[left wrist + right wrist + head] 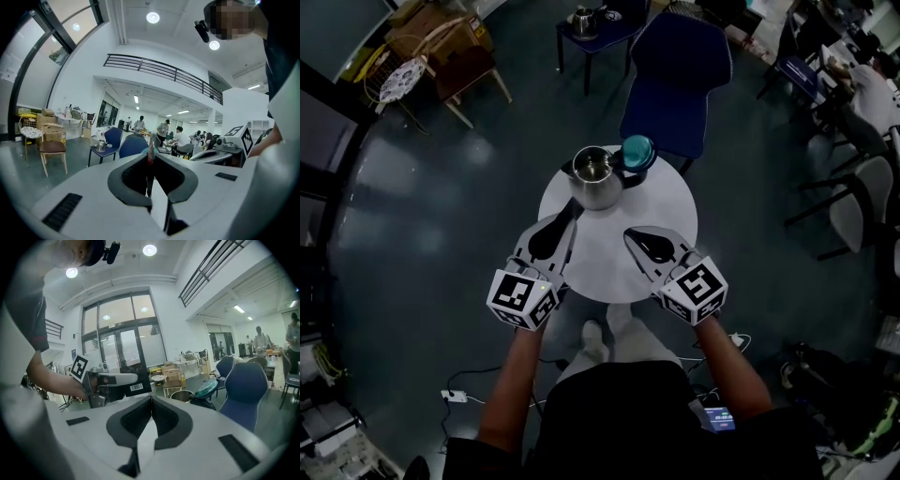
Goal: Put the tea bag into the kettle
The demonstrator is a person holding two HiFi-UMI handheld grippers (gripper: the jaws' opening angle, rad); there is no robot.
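The steel kettle [595, 176] stands open at the far side of the round white table [670, 211], with its teal lid [637, 152] tilted beside it on the right. My left gripper [572, 214] hovers just short of the kettle's near left side. It is shut on a thin red and white strip of the tea bag [150, 153] that sticks up between the jaw tips; the rest of the bag is hidden. My right gripper [630, 236] hangs over the table's middle, shut and empty [151, 399]. The right gripper view shows the kettle [182, 395] and lid [207, 387] ahead.
A blue chair [675, 80] stands right behind the table. A low blue side table [598, 33] with a second kettle is farther back. A wooden chair and boxes [441, 56] are at the far left. Cables lie on the floor near my feet [455, 394].
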